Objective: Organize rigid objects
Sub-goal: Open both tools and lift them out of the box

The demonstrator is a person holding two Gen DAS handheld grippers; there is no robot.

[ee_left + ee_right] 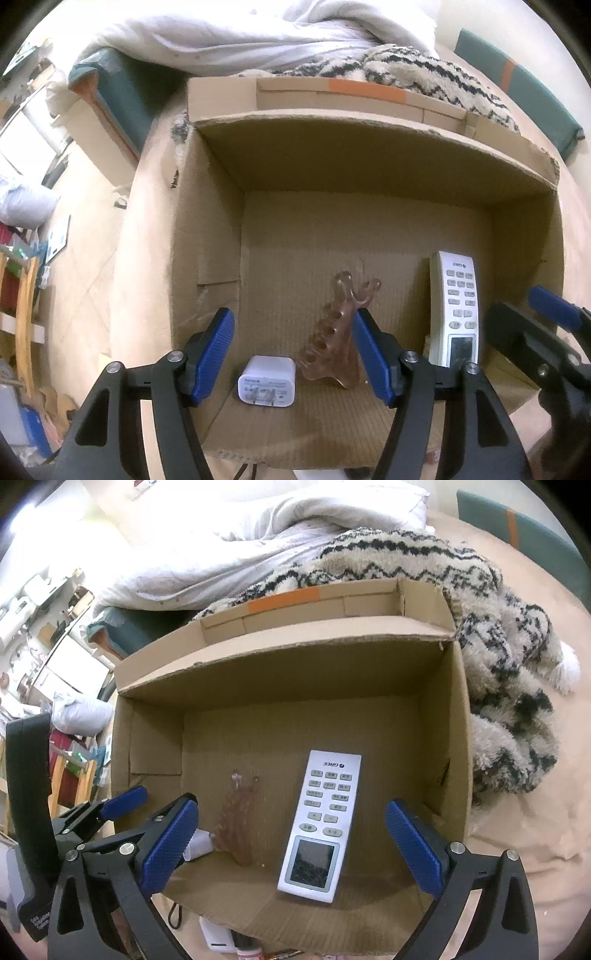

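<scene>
An open cardboard box [221,206] [155,701] lies on a bed. Inside it are a white remote control [456,310] [323,816], a translucent brown hair claw clip [334,339] [236,819] and a white plug charger [266,386] [199,843]. My left gripper [291,354] is open and empty, above the charger and the clip. My right gripper [291,849] is open and empty, above the remote. The right gripper also shows at the right edge of the left wrist view [535,325], and the left gripper shows at the left of the right wrist view [110,812].
A white duvet [258,535] and a black-and-cream patterned fleece blanket [498,664] lie behind and right of the box. Small items [221,938] lie under the box's near flap. Cluttered shelves and floor are to the left [29,258].
</scene>
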